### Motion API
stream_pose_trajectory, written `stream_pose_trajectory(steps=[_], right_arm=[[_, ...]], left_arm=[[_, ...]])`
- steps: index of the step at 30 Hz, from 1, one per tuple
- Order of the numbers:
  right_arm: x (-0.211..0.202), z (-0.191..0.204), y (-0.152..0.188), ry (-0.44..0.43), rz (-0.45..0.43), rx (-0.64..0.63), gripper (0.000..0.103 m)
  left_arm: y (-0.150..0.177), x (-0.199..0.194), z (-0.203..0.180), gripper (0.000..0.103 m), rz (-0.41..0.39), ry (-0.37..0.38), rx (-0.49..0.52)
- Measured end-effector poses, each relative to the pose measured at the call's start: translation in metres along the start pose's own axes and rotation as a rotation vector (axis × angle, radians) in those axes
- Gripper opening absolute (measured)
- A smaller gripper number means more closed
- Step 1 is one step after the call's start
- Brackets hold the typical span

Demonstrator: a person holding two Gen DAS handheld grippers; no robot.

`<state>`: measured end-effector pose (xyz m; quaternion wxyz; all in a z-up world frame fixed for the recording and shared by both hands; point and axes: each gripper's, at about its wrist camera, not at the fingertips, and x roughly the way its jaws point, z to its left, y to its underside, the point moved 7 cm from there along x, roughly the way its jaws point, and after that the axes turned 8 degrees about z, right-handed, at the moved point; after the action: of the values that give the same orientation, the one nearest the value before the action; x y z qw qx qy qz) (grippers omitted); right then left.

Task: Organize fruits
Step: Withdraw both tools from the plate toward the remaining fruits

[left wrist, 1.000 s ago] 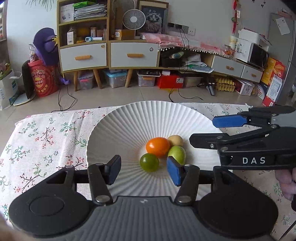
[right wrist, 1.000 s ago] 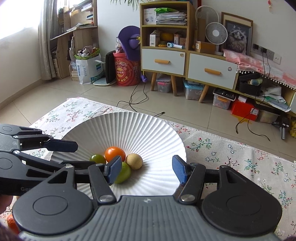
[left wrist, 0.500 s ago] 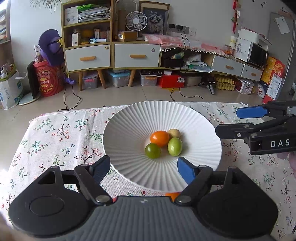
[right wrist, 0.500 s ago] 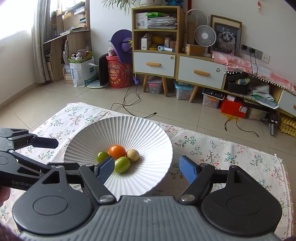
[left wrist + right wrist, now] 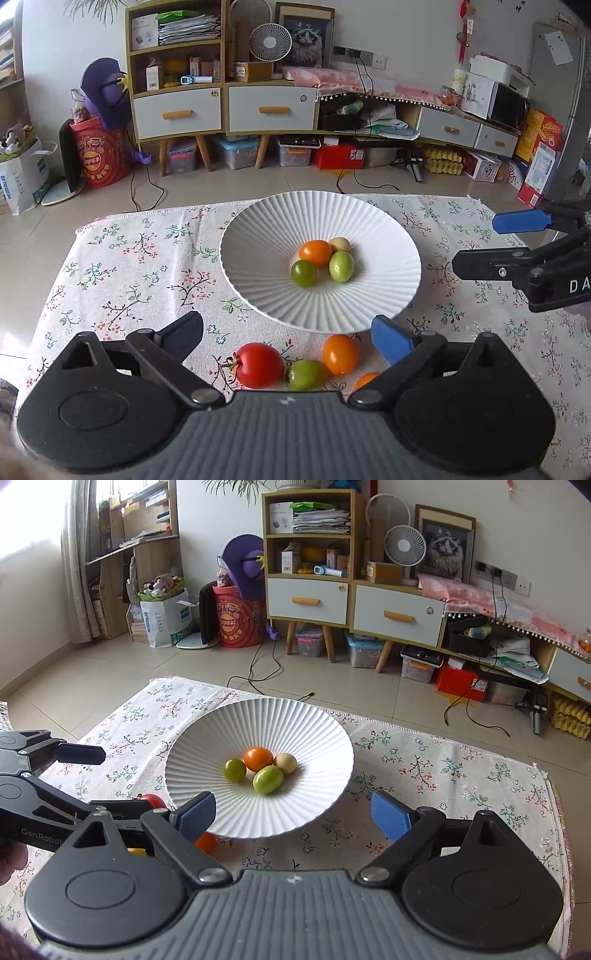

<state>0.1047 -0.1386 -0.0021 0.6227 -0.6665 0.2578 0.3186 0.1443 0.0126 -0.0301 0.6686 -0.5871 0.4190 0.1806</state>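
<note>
A white ribbed plate (image 5: 258,229) on the flowered cloth holds several small fruits: an orange tomato (image 5: 314,253), a dark green one (image 5: 303,272), a light green one (image 5: 341,266) and a beige one (image 5: 340,244). In front of the plate a red tomato (image 5: 258,364), a green one (image 5: 303,374) and an orange one (image 5: 340,354) lie loose. My left gripper (image 5: 288,334) hovers over these, jaws opening, gripping nothing. My right gripper (image 5: 291,812) hangs over the plate's (image 5: 258,812) near rim, jaws opening, empty.
The flowered cloth (image 5: 140,266) covers the whole low table. In the right wrist view the left gripper (image 5: 110,779) reaches in from the left, with the red tomato (image 5: 153,799) behind it. Cabinets, boxes and cables fill the floor beyond the far table edge.
Both grippers have drawn back and up from the plate and their jaws have spread wide. The loose fruits in front of the plate have come into the left wrist view.
</note>
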Motion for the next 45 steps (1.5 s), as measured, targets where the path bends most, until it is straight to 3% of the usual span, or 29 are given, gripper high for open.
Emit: stream_pose_trajectory(steps=[6, 17, 26, 45], right_arm=[[-0.001, 0.011, 0.010, -0.020, 0.006, -0.015, 0.095], [0.000, 0.033, 0.042, -0.061, 0.021, -0.033, 0.098], [-0.008, 0.039, 0.060, -0.058, -0.023, -0.077, 0.101], [0.013, 0.044, 0.097, -0.085, 0.052, -0.110, 0.101]], left_arm=[[0.015, -0.002, 0.000, 0.098, 0.024, 0.009, 0.023], [0.039, -0.017, -0.003, 0.099, -0.009, 0.054, 0.077], [0.059, -0.017, 0.008, 0.099, 0.010, 0.063, 0.025], [0.099, -0.004, 0.017, 0.099, 0.045, 0.056, 0.073]])
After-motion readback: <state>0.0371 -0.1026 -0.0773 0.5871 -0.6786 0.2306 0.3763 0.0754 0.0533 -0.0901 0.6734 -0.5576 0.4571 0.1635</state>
